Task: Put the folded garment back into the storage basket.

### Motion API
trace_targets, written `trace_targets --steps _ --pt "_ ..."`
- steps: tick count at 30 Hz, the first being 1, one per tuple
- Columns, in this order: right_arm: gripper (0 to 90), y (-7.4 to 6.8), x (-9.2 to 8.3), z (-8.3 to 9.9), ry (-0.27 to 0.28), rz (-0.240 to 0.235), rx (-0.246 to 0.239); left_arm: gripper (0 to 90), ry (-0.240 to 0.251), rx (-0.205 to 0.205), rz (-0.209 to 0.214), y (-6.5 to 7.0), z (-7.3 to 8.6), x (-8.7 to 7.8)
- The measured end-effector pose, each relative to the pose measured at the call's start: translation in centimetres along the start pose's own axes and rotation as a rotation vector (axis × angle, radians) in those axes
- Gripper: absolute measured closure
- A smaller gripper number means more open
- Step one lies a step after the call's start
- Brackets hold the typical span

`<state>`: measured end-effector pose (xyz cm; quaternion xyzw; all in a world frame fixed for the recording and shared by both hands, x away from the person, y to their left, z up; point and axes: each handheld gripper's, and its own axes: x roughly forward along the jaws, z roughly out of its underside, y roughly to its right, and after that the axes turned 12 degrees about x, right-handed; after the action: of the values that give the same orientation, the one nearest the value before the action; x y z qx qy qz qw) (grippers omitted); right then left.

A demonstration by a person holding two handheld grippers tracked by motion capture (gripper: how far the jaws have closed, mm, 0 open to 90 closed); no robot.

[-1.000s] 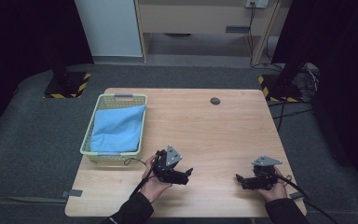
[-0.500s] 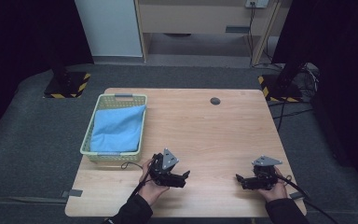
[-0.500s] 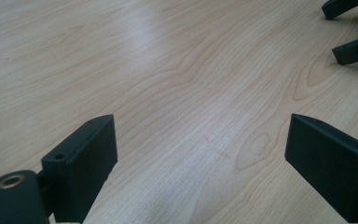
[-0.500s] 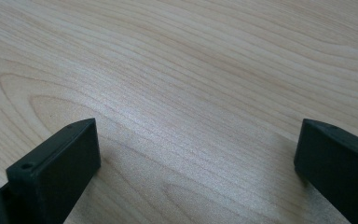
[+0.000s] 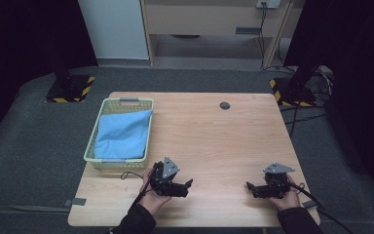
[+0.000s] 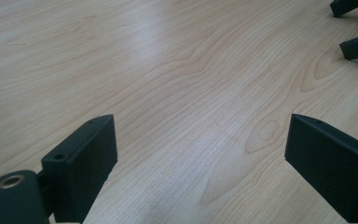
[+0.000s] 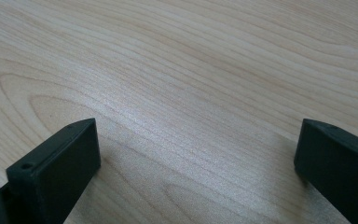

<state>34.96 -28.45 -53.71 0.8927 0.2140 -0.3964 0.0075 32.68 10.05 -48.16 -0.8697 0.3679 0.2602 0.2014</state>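
Left gripper: held low over the table, near edge, left of centre; jaws spread wide, nothing between them, bare wood in the gap in the left gripper view.
Right gripper: held low near the front right corner, aimed toward the left gripper; jaws spread wide, nothing between them in the right gripper view.
Cloth: blue, folded, lying flat inside the basket at the table's left edge; just beyond the left gripper, well apart from the right.
Hole: small dark round fitting near the far edge, well apart from both grippers.
Risk, basket: light mesh, likely to slide or tip if a jaw strikes the near rim on the way in.
Risk, cloth: soft and layered; a shallow pinch likely to catch the top fold alone and let the rest unfold or drag.
Risk, cable: left cable looped on the table by the basket corner; possible snag on the rim during a reach.
High view adds: basket, cloth, both hands, overall layout.
Gripper views add: exact jaw spread and the bare gap; left gripper view also catches the right gripper's jaw tips at the upper right.
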Motion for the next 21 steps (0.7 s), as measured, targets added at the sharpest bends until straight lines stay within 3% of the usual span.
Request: trace_targets --steps 21 --pt "0.3 0.0 0.0 0.0 0.0 0.0 0.0 8.3 -0.001 -0.02 -0.021 -0.9 1.3 -1.2"
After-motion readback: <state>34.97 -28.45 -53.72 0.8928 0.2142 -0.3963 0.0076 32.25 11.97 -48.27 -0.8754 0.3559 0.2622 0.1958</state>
